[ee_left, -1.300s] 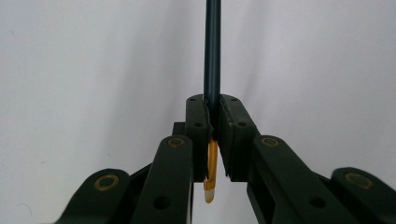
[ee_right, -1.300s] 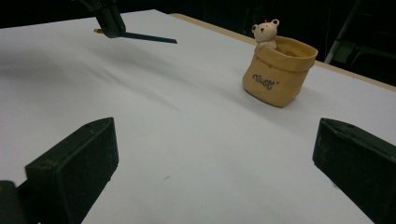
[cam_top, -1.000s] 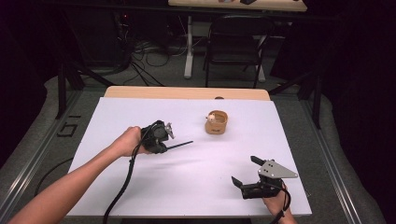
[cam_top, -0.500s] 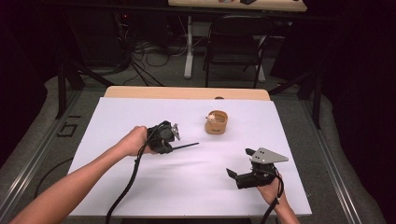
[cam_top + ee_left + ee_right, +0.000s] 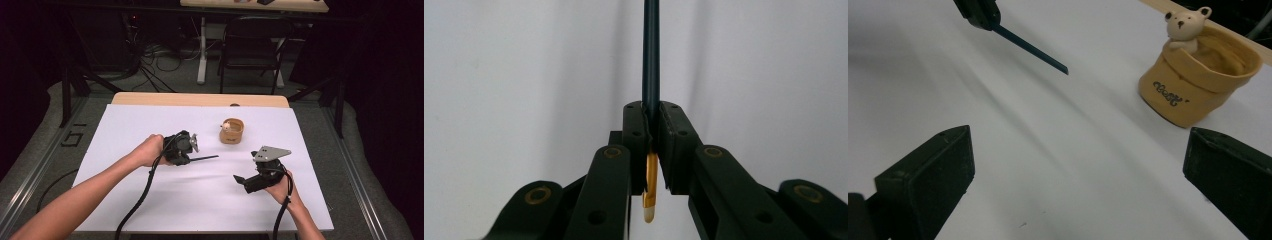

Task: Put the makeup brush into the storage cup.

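Left gripper point(image 5: 192, 148) jaws clamped on thin dark pencil point(image 5: 651, 55), tip aimed w/ little margin at bear pot point(image 5: 231, 131). Right gripper point(image 5: 1073, 180) jaws wide apart, nothing betw. Could slip or tip pot if pushed in off-centre.

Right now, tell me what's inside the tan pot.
The tan pot shows a folded fabric lining and a small bear figure on its rim; its bottom is hidden by the wall.

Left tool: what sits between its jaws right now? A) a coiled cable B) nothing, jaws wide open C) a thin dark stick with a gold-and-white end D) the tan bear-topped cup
C: in the left gripper view the left tool is clamped on the thin dark stick, whose gold-and-white end pokes out behind the pads; the tan bear-topped cup stands apart on the table.
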`<act>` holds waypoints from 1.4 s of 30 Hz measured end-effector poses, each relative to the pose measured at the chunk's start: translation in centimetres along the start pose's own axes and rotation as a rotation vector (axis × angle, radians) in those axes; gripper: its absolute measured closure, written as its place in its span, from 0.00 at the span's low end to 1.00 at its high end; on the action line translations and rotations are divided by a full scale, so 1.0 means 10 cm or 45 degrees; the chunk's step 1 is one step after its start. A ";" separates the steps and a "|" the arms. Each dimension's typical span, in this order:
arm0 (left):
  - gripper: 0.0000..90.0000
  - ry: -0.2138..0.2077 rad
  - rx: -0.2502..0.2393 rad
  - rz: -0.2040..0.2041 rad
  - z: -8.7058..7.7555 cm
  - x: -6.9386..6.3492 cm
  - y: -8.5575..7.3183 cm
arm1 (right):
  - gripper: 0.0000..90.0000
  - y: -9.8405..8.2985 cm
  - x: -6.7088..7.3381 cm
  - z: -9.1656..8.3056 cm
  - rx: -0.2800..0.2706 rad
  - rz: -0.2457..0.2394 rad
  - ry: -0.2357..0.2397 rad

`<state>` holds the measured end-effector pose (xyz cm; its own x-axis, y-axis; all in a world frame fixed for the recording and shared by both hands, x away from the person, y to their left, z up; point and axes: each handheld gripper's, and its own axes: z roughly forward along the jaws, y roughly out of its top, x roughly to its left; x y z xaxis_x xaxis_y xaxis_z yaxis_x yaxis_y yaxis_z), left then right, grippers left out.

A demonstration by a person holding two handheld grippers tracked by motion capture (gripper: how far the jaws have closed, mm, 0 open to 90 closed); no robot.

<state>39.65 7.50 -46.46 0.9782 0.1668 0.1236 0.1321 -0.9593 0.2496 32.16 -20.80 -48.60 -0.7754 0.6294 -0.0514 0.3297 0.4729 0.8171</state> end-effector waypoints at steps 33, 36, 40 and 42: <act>0.92 -0.013 -0.049 0.118 -0.04 -0.09 0.10 | 0.28 0.52 0.19 0.61 0.227 -0.366 0.096; 0.92 -0.019 -0.057 0.125 -0.04 -0.11 0.11 | 0.38 0.52 0.23 0.68 0.230 -0.382 0.102; 0.92 -0.025 -0.069 0.135 -0.05 -0.12 0.12 | 0.47 0.52 0.26 0.76 0.241 -0.409 0.119; 0.92 -0.032 -0.070 0.139 -0.06 -0.12 0.12 | 0.52 0.51 0.28 0.79 0.258 -0.414 0.123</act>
<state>38.50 6.25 -45.75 0.9901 0.0554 0.1293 0.0159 -0.9573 0.2885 35.97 -11.78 -49.13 -0.9009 0.3704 -0.2263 0.1510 0.7563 0.6365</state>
